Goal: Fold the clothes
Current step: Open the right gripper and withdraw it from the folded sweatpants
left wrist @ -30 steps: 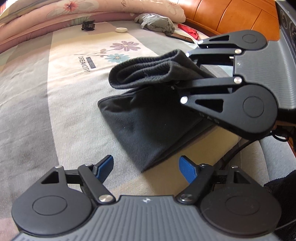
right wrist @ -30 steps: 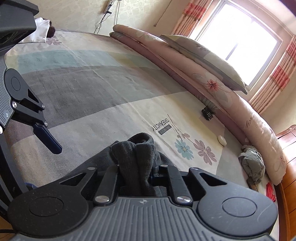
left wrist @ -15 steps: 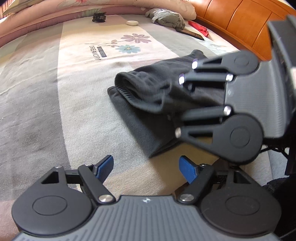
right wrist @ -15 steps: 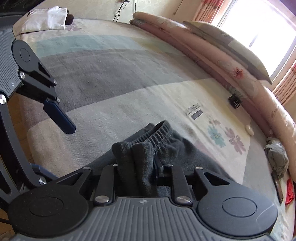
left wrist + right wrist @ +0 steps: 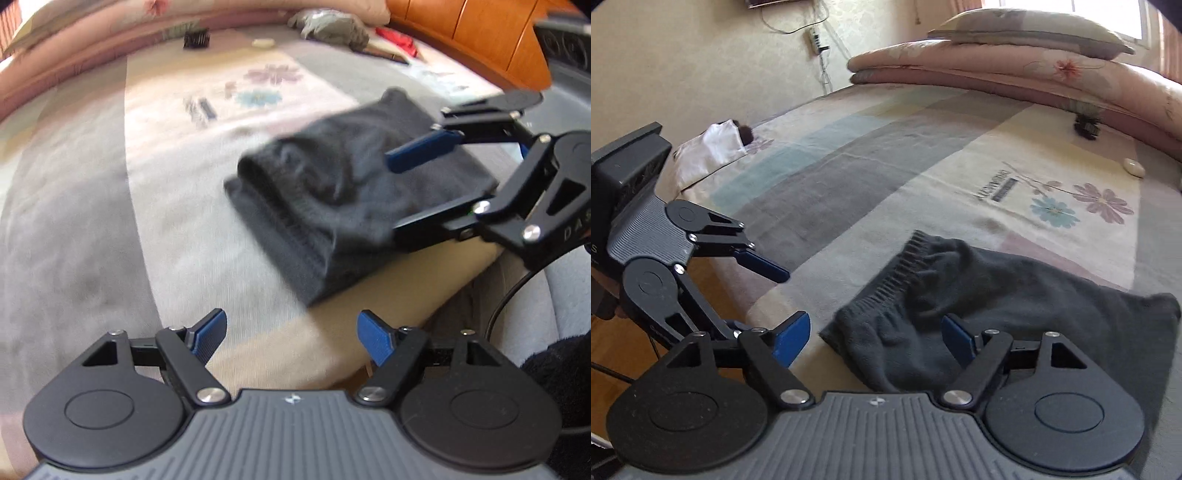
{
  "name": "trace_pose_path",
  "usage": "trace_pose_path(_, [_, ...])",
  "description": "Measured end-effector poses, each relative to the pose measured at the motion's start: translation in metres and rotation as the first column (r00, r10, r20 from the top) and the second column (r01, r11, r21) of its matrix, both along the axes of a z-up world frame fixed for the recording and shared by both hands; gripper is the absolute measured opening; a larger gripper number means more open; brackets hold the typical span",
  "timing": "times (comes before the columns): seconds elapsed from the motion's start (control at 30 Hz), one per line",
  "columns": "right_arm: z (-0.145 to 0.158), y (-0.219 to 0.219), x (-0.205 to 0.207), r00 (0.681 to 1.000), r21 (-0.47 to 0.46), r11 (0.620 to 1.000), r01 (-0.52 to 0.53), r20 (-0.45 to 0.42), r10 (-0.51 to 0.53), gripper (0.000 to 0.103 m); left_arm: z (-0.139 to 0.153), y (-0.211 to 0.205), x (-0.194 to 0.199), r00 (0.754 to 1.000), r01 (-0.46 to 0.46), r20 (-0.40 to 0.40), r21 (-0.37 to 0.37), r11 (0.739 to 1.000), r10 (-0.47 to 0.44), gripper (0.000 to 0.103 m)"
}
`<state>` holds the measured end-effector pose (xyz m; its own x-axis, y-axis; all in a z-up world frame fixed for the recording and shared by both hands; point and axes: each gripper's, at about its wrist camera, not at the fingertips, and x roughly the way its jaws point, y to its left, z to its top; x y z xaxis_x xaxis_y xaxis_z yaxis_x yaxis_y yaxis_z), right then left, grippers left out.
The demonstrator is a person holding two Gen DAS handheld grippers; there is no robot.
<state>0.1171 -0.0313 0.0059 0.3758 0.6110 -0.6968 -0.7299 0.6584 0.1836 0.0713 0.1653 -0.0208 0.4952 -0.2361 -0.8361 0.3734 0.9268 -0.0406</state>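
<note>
A dark grey garment (image 5: 332, 192) lies folded on the striped bedspread (image 5: 92, 221), its ribbed waistband toward the left gripper. In the right wrist view the same garment (image 5: 997, 295) rests flat just beyond the fingers. My right gripper (image 5: 875, 336) is opening, its jaws wide. The garment's near corner lies under and between the blue pads (image 5: 955, 338), which do not press it. From the left wrist view the right gripper (image 5: 395, 197) hovers over the garment's right side. My left gripper (image 5: 291, 332) stands open and empty near the bed's front edge, left of the garment; it also shows as the left gripper (image 5: 783, 295).
A folded quilt (image 5: 1034, 77) with a pillow lines the far side. A black hair clip (image 5: 195, 37), a small white oval (image 5: 263, 43), a crumpled grey garment (image 5: 332, 26) and a red item lie near the wooden headboard (image 5: 480, 33). White cloth (image 5: 713, 147) sits at a far corner.
The right gripper has let go of the bunched waistband and opened wide. The garment has dropped flat onto the bed. The right gripper rolled and shifted; the left gripper stayed put.
</note>
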Motion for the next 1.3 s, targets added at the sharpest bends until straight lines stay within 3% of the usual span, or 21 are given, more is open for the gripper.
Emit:
trace_pose_path(0.2, [-0.011, -0.076, 0.01, 0.972, -0.003, 0.972, 0.235, -0.031, -0.235, 0.084, 0.021, -0.032, 0.044, 0.988, 0.106, 0.113, -0.031, 0.994, -0.102, 0.078])
trace_pose_path(0.3, [-0.021, -0.101, 0.014, 0.948, -0.015, 0.948, 0.316, -0.024, -0.317, 0.084, 0.014, -0.056, 0.077, 0.979, 0.163, 0.135, -0.093, 0.982, -0.149, 0.078])
trace_pose_path(0.47, [-0.042, -0.115, 0.02, 0.933, 0.005, 0.934, 0.358, -0.04, -0.357, 0.084, -0.017, -0.081, 0.11, 0.981, 0.184, 0.086, -0.161, 0.97, -0.172, 0.078])
trace_pose_path(0.57, [-0.058, -0.117, 0.024, 0.926, -0.016, 0.928, 0.373, -0.045, -0.374, 0.084, -0.035, -0.061, 0.105, 0.984, 0.175, 0.059, -0.153, 0.973, -0.167, 0.078])
trace_pose_path(0.63, [-0.065, -0.122, 0.022, 0.927, -0.016, 0.928, 0.372, -0.047, -0.372, 0.085, -0.037, -0.041, 0.091, 0.98, 0.191, 0.087, -0.176, 0.966, -0.178, 0.078])
trace_pose_path(0.7, [-0.066, -0.124, 0.018, 0.935, -0.014, 0.935, 0.354, -0.028, -0.355, 0.085, -0.032, -0.034, 0.082, 0.981, 0.187, 0.086, -0.164, 0.968, -0.175, 0.077])
trace_pose_path(0.8, [-0.058, -0.124, 0.013, 0.935, -0.025, 0.935, 0.355, -0.001, -0.355, 0.085, -0.022, -0.045, 0.079, 0.976, 0.207, 0.082, -0.072, 0.976, -0.201, 0.077])
trace_pose_path(0.87, [-0.051, -0.123, 0.01, 0.935, -0.017, 0.935, 0.354, 0.037, -0.354, 0.086, -0.014, -0.053, 0.083, 0.976, 0.203, 0.085, -0.049, 0.978, -0.199, 0.077])
trace_pose_path(1.03, [-0.054, -0.116, 0.013, 0.938, -0.022, 0.94, 0.34, 0.074, -0.338, 0.088, -0.002, -0.08, 0.105, 0.966, 0.25, 0.123, -0.19, 0.949, -0.23, 0.078])
trace_pose_path(1.23, [-0.066, -0.123, 0.004, 0.937, -0.04, 0.937, 0.348, 0.059, -0.345, 0.089, -0.018, -0.118, 0.126, 0.944, 0.327, 0.092, -0.365, 0.872, -0.316, 0.08])
trace_pose_path(1.3, [-0.067, -0.127, 0.001, 0.934, -0.029, 0.934, 0.356, 0.05, -0.355, 0.089, -0.032, -0.12, 0.134, 0.955, 0.289, 0.045, -0.341, 0.894, -0.292, 0.075])
